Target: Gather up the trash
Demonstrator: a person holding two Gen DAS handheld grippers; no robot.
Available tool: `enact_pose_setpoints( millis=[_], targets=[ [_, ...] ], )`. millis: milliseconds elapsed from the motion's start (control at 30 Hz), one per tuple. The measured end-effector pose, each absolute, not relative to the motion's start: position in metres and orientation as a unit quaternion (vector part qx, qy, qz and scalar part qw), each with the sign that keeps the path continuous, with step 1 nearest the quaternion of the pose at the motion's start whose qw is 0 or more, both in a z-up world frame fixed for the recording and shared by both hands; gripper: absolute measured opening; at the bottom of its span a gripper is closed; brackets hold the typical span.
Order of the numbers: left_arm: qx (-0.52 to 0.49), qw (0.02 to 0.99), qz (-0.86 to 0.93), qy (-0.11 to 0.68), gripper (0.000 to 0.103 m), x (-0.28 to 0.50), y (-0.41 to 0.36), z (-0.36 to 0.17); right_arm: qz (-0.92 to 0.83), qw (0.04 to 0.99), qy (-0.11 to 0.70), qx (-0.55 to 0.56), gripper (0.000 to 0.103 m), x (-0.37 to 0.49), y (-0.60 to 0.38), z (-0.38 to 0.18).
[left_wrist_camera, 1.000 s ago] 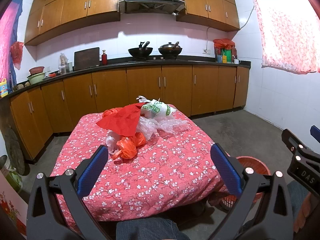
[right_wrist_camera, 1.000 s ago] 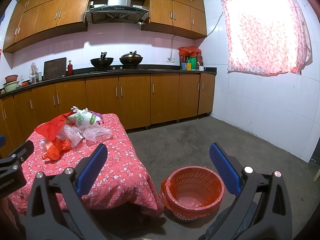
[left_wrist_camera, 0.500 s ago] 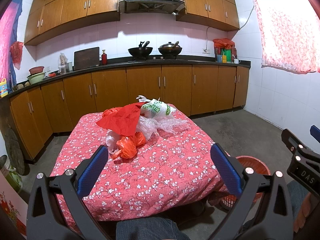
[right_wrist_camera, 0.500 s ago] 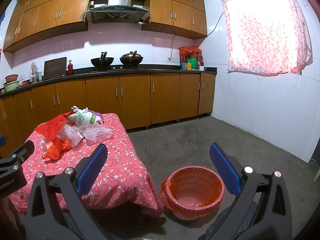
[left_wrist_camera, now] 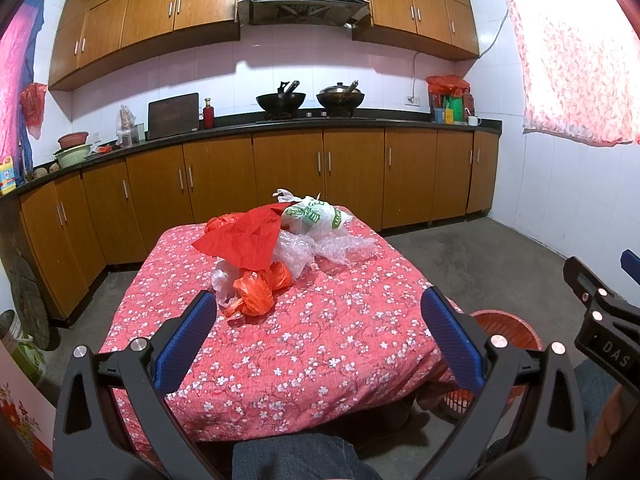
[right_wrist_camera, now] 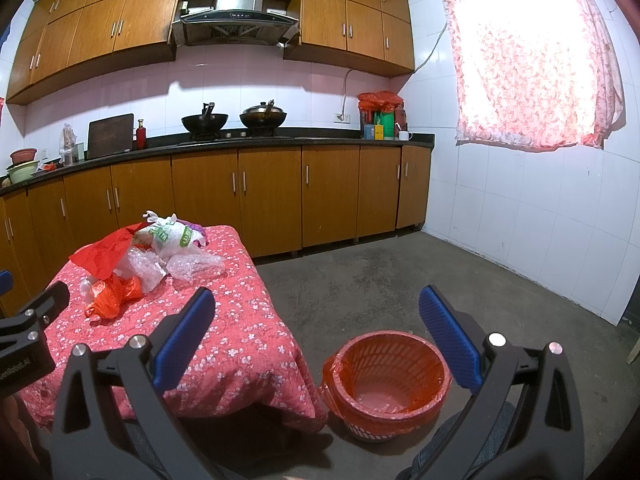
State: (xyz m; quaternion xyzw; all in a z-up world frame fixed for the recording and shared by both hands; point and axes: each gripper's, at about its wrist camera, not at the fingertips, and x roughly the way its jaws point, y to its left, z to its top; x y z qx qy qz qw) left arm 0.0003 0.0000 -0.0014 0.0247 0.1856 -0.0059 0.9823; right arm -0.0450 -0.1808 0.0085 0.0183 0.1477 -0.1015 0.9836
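Observation:
A heap of trash lies on a table with a red flowered cloth [left_wrist_camera: 304,344]: a red sheet [left_wrist_camera: 246,242], a small orange bag [left_wrist_camera: 256,290], clear bubble wrap [left_wrist_camera: 340,248] and a white bag with green print [left_wrist_camera: 316,218]. The heap also shows in the right wrist view [right_wrist_camera: 136,264]. An orange basket lined with an orange bag [right_wrist_camera: 386,376] stands on the floor right of the table. My left gripper [left_wrist_camera: 320,336] is open and empty, short of the heap. My right gripper [right_wrist_camera: 316,336] is open and empty, above the table's corner and the basket.
Wooden cabinets and a dark counter [left_wrist_camera: 320,124] with two woks run along the far wall. A tiled wall and a curtained window [right_wrist_camera: 528,68] are to the right. Bare concrete floor [right_wrist_camera: 400,272] lies between table and wall. My knee [left_wrist_camera: 296,460] shows at the bottom.

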Motion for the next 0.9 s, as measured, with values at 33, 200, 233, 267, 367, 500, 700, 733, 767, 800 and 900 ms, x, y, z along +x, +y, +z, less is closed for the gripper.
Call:
enact_pose_setpoints(
  millis=[33,200,233,267,367,500,700,733,767,800,900],
  targets=[
    [0.025,0.982,-0.006,0.186,0.101,0.000,0.000,-0.002,-0.101,0.984,0.148,0.018,0.099,-0.045,-0.181,0.008],
    [0.025,0.982,-0.006,0.186,0.101,0.001,0.000,-0.003,-0.101,0.984,0.148,0.018,0.099,-0.045,-0.181,0.008],
    [0.025,0.982,-0.006,0.186,0.101,0.000,-0.001,-0.003,-0.101,0.984,0.148,0.018,0.099,-0.045,-0.181,0.008],
    [0.025,0.982,-0.006,0.186,0.101,0.000,-0.001,-0.003,-0.101,0.984,0.148,0.019,0.099,-0.045,-0.181,0.008],
    [0.025,0.982,-0.006,0.187,0.101,0.001,-0.001,-0.004,-0.101,0.983,0.149,0.019,0.099,-0.045,-0.181,0.008],
    [0.025,0.982,-0.006,0.187,0.101,0.001,-0.001,-0.005,-0.101,0.983,0.149,0.018,0.099,-0.045,-0.180,0.008],
    [0.024,0.982,-0.005,0.187,0.101,-0.004,-0.004,-0.015,-0.101,0.983,0.150,0.019,0.099,-0.044,-0.180,0.008],
    [0.024,0.982,-0.005,0.187,0.101,-0.004,-0.004,-0.015,-0.101,0.983,0.150,0.019,0.099,-0.044,-0.180,0.007],
    [0.024,0.982,-0.005,0.187,0.101,-0.003,-0.004,-0.017,-0.101,0.983,0.150,0.019,0.099,-0.044,-0.180,0.007],
    [0.024,0.982,-0.005,0.187,0.101,-0.003,-0.004,-0.017,-0.101,0.983,0.150,0.019,0.099,-0.044,-0.180,0.007],
    [0.025,0.982,-0.005,0.188,0.101,-0.004,-0.005,-0.018,-0.101,0.983,0.150,0.019,0.099,-0.044,-0.179,0.007]
  ],
)
